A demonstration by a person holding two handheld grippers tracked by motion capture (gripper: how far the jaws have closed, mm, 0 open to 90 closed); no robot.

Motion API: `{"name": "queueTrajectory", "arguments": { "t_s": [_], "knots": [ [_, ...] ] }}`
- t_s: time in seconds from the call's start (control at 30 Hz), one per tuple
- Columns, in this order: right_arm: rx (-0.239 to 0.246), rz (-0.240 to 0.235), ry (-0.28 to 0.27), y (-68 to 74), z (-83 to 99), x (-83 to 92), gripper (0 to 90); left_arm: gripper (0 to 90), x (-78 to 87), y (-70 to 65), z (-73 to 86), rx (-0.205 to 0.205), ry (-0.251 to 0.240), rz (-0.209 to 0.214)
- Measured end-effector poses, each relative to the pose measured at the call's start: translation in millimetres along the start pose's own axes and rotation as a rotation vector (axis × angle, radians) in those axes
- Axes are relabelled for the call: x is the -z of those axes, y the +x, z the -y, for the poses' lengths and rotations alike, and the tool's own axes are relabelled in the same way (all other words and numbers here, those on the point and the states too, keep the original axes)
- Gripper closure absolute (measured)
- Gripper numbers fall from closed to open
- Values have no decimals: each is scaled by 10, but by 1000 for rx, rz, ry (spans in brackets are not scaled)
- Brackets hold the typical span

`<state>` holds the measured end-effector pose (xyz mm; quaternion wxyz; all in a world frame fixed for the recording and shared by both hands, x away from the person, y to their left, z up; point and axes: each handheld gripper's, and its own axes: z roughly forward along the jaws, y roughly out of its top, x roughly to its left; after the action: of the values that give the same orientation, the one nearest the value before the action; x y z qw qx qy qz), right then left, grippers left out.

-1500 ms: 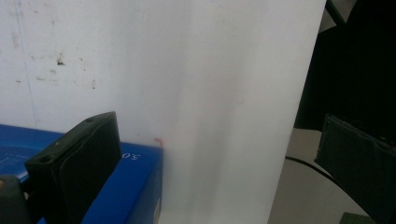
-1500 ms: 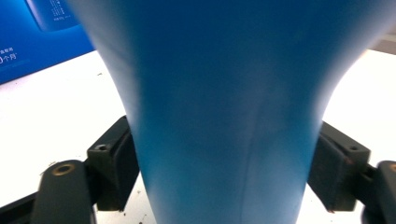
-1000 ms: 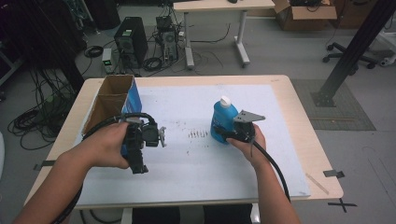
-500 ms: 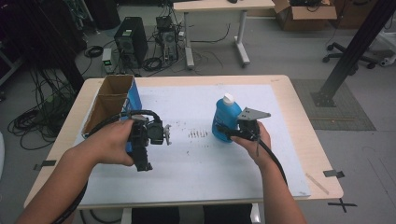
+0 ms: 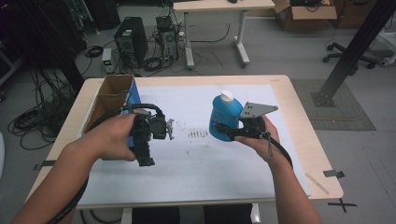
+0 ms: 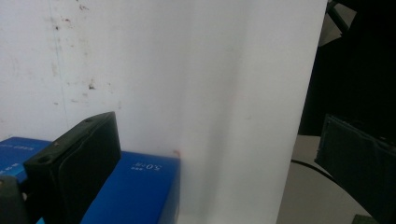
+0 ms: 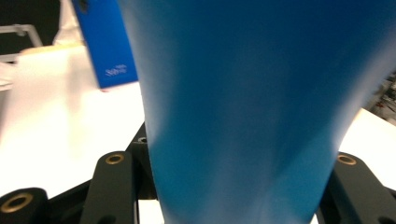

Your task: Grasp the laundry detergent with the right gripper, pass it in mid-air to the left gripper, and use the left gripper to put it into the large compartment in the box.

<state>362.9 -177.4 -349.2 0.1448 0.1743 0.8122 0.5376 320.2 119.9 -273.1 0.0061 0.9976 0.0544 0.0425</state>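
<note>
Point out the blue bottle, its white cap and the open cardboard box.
blue bottle (image 5: 221,122), high view, on its body.
white cap (image 5: 227,96), high view, on its top.
cardboard box (image 5: 134,95), high view, on its blue side wall.

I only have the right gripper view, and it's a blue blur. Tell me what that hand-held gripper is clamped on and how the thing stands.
Observer: It's a blue bottle with a white cap, held upright in the right hand-held gripper.
Operator: Report the other hand-held gripper.
Observer: The left hand-held gripper has its jaws wide open with nothing between them.
Operator: Say what's near it.
Observer: An open cardboard box with a blue side stands near the far left corner of the table, just behind the left hand.
</note>
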Motion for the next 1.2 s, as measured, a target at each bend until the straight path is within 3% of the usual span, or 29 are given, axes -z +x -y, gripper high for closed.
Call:
{"name": "queueTrajectory", "arguments": {
  "t_s": [0.27, 0.5, 0.77, 1.2],
  "knots": [
    [64, -114, 9, 182, -204, 144, 450, 2, 112, 12, -55, -11, -13, -10],
    [122, -179, 57, 266, -193, 156, 454, 2, 178, 33, -98, -19, -25, -22],
    [116, -235, 70, 300, -70, 97, 454, 2, 287, 33, -167, -35, -38, -21],
    [127, -319, 63, 453, 106, -174, 456, 2, 386, -7, -274, -59, -55, -20]
  ]
}}
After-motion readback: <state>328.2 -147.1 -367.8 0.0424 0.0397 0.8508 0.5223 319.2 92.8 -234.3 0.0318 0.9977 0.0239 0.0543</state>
